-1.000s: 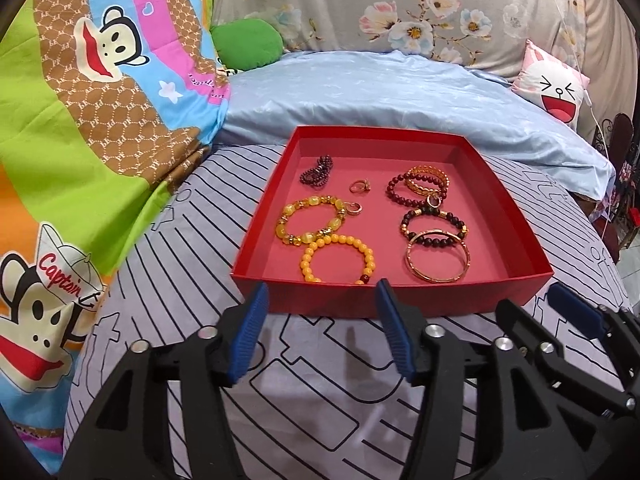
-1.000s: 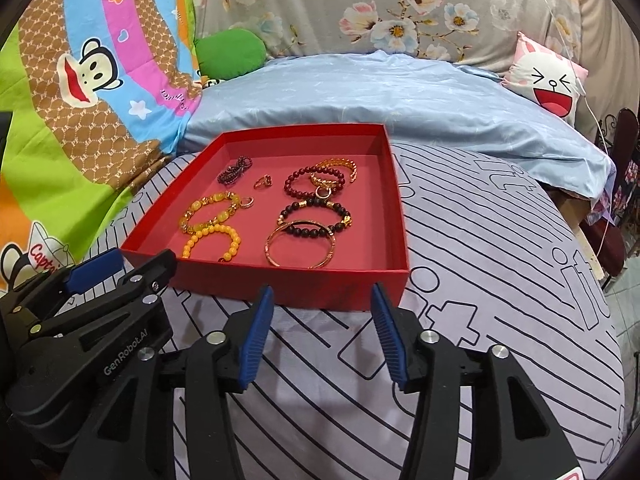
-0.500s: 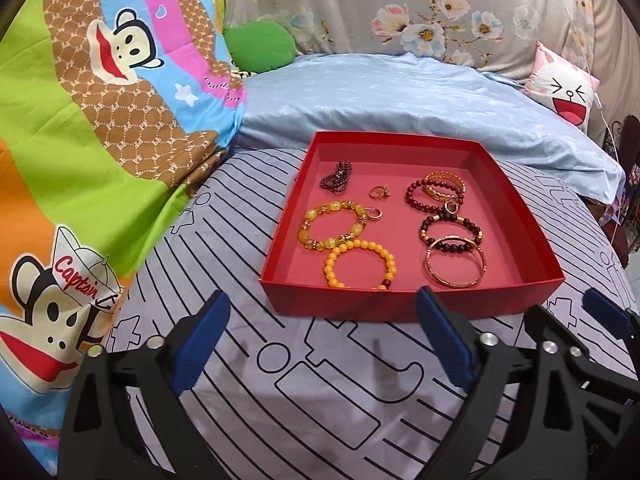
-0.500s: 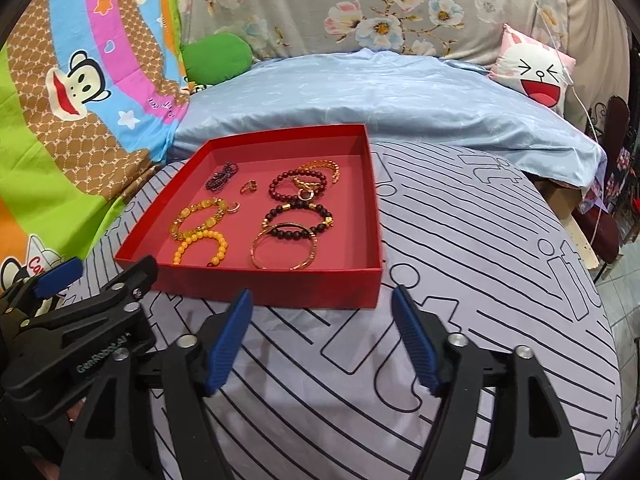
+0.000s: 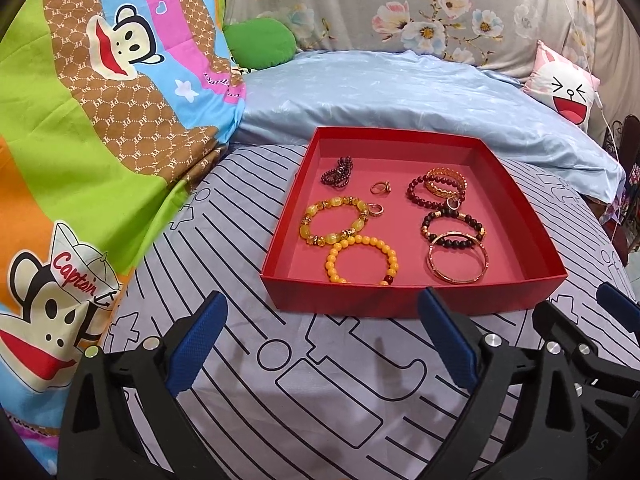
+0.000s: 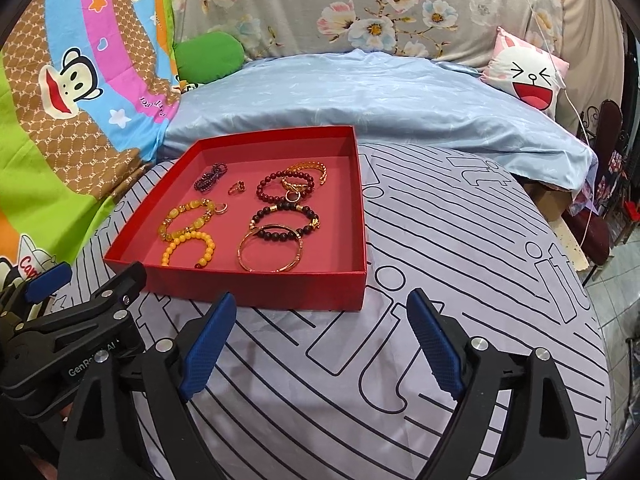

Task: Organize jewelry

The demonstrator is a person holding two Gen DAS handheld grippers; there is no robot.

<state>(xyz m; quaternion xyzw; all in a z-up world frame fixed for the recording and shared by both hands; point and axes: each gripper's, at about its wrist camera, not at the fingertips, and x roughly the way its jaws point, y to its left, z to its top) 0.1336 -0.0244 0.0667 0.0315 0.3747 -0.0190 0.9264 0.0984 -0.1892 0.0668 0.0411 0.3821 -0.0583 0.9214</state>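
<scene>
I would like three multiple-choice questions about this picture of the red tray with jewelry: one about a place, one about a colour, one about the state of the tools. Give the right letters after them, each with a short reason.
1. Where does the gold bangle lie in the red tray?
A. near the front wall, on the right side
B. in the far left corner
C. outside the tray, on the bedsheet

2. What colour are the beads of the bracelet nearest the front wall on the left side?
A. green
B. yellow-orange
C. white

3. What is the state of the left tool and the right tool?
A. both shut on a bracelet
B. left open, right shut
C. both open and empty

Answers:
1 A: the bangle rests by the front wall, right of the yellow beads.
2 B: its round beads are yellow-orange, with one dark bead.
3 C: in each wrist view the blue pads stand wide apart with only bedsheet between them.
</scene>
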